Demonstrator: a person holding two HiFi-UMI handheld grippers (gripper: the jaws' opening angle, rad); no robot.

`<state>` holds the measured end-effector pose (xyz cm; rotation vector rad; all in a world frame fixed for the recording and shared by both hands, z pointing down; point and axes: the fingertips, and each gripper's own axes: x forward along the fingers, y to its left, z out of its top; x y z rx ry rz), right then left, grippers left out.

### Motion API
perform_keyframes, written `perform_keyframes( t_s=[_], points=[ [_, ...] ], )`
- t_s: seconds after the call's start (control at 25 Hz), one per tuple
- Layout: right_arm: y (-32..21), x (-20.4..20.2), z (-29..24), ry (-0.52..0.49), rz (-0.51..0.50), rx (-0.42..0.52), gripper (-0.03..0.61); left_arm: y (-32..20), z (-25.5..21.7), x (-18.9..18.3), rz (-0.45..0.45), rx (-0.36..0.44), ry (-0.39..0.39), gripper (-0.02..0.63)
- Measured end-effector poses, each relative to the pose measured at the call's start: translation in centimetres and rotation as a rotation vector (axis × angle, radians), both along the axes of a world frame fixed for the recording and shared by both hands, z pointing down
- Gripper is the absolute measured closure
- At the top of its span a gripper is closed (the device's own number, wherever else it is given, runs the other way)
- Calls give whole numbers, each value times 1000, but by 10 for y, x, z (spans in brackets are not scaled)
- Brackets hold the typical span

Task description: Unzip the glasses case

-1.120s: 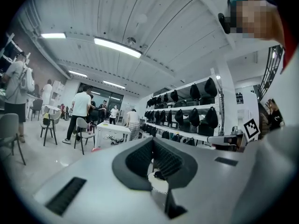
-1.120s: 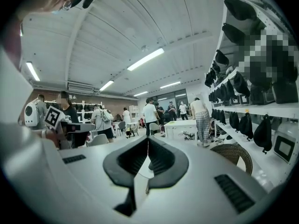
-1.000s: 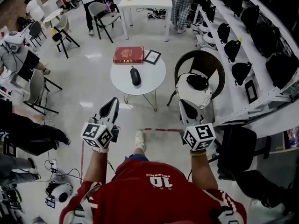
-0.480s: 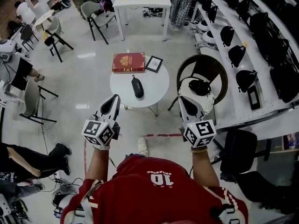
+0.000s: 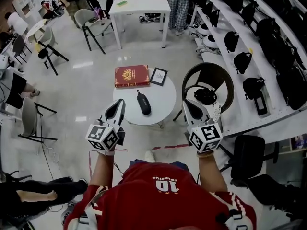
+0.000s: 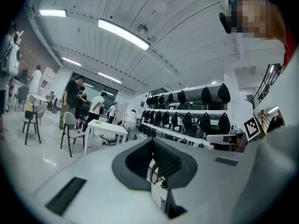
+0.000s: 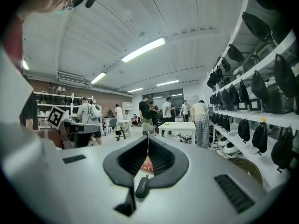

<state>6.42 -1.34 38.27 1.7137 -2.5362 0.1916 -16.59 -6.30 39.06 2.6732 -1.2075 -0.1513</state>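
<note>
The black zipped glasses case (image 5: 143, 102) lies on a small round white table (image 5: 162, 98) ahead of me in the head view. My left gripper (image 5: 118, 104) hovers at the table's near left edge, and my right gripper (image 5: 187, 105) is off its right edge; both are well short of the case. In the left gripper view the left gripper (image 6: 152, 142) has its jaws together with nothing held. In the right gripper view the right gripper (image 7: 148, 139) is likewise shut and empty, and the case (image 7: 141, 186) shows below its closed tips.
A red book (image 5: 131, 75) and a small picture frame (image 5: 158, 75) lie at the table's far side. A round chair (image 5: 225, 80) holding a black headset (image 5: 205, 96) stands right of the table. Shelves of black bags (image 5: 244, 61) line the right wall; chairs, a white table (image 5: 139, 6) and people stand beyond.
The view has advanced toward the round table, so the table and case now sit closer to both grippers. Both grippers stay shut and empty.
</note>
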Motion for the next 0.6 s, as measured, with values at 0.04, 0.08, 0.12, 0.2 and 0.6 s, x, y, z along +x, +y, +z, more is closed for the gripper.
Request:
perform_keyframes(
  t_s=[0.04, 0.08, 0.12, 0.2, 0.6],
  points=[
    [-4, -1, 0, 5, 7, 1, 563, -7, 1, 1, 12, 0, 1, 606],
    [-7, -2, 1, 7, 15, 1, 563, -13, 2, 1, 22, -2, 1, 606],
    [-11, -3, 1, 7, 21, -2, 563, -18, 4, 2, 31, -6, 1, 606],
    [-15, -3, 4, 4, 29, -13, 563, -26, 7, 5, 43, -18, 6, 606],
    [-59, 1, 11, 1, 14, -16, 563, -65, 24, 16, 52, -56, 25, 606]
  ],
)
